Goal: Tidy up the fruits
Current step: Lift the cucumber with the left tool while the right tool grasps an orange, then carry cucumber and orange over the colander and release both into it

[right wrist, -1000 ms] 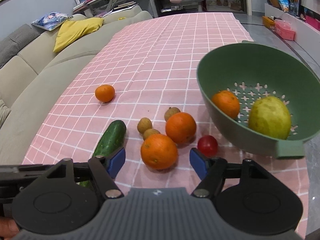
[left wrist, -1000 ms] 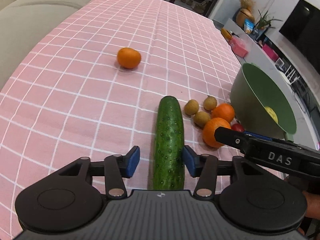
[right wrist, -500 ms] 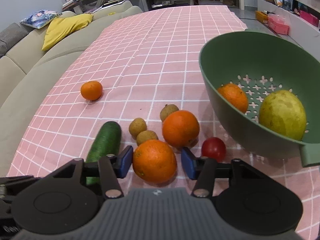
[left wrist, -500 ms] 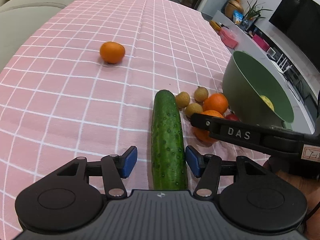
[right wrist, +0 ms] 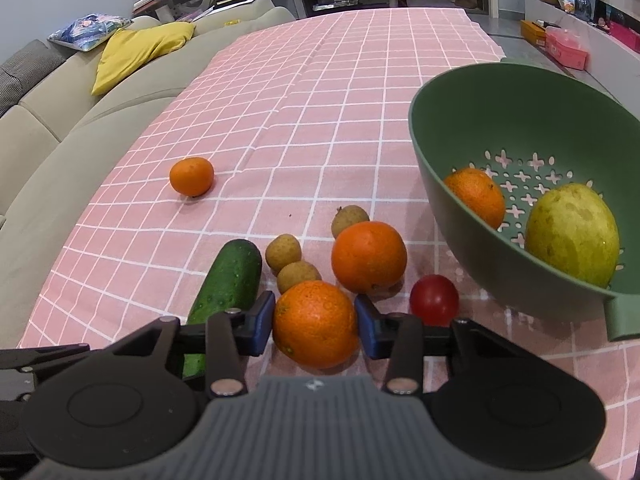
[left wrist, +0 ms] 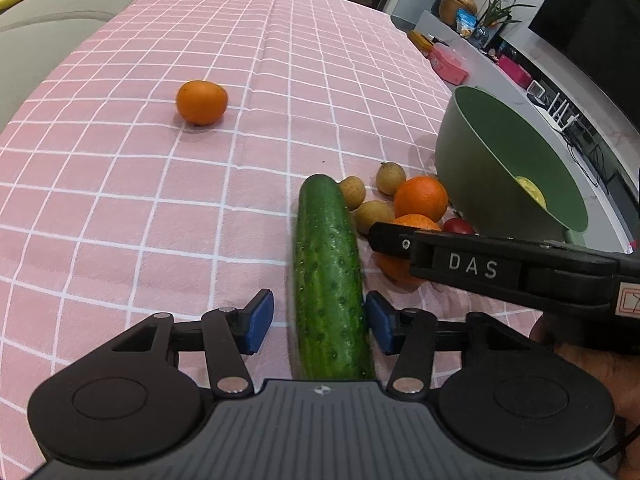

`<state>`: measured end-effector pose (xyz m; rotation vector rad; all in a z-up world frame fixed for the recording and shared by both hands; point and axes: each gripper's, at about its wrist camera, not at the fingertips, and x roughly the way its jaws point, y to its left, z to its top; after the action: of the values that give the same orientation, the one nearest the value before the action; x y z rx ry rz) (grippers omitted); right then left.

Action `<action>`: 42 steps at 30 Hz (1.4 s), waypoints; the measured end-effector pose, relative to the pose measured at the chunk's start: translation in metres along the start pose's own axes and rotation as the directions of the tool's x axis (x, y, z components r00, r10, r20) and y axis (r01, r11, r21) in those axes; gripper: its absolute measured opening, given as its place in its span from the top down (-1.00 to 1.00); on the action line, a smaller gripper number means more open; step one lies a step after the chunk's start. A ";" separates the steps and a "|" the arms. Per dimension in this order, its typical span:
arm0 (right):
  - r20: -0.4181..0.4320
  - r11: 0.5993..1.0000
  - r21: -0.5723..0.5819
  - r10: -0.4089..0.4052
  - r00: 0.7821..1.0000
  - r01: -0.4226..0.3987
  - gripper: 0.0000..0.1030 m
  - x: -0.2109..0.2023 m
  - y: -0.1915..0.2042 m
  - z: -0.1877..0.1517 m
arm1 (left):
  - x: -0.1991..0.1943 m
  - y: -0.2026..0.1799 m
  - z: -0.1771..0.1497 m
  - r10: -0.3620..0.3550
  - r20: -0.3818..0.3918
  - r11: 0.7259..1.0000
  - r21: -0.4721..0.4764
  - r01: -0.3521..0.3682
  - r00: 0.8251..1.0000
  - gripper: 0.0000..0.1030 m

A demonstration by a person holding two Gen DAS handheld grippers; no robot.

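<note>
- Fruits lay scattered on the pink checked tablecloth (right wrist: 320, 92); a green perforated plastic colander (right wrist: 460, 184) at right of frame already held an orange and a yellow-green guava.
- Step in hand, as judged: picking up loose produce for the colander.
- Right gripper (right wrist: 315, 322) stood with blue pads at either flank of the near round orange (right wrist: 316, 322), lower centre; whether they pressed it could not be told.
- Left gripper (left wrist: 320, 322) was spread around the long green cucumber (left wrist: 330, 280), right pad about touching, left pad apart.
- Next move likely calls for firm closure, then lift toward the colander.
- Small mandarin (right wrist: 191, 176) sat alone, mid-left.
</note>
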<state>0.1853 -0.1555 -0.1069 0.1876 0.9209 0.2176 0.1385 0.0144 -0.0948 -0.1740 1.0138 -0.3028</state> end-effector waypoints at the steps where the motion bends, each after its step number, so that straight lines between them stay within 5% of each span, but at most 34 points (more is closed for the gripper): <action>1: -0.001 1.000 0.000 0.001 1.000 -0.001 0.23 -0.001 -0.001 0.000 | 0.001 -0.002 0.001 -0.002 -0.004 1.000 0.005 0.002 1.000 0.06; 11: -0.006 1.000 0.023 -0.003 1.000 0.003 0.23 -0.006 -0.010 0.000 | 0.016 -0.028 0.011 0.094 -0.023 0.988 0.121 -0.090 0.995 0.16; 28: 0.071 0.997 0.029 0.066 0.995 -0.068 0.23 -0.041 -0.017 0.006 | -0.040 0.001 0.010 0.049 0.096 0.997 -0.063 -0.043 0.994 0.19; 42: 0.202 0.996 0.051 0.057 0.978 -0.069 0.23 -0.102 -0.048 0.021 | -0.052 -0.054 0.043 -0.009 0.116 0.998 0.065 0.002 0.993 0.19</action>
<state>0.1478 -0.2301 -0.0288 0.2870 0.7216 0.2266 0.1405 -0.0194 -0.0149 -0.1345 0.8878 -0.3264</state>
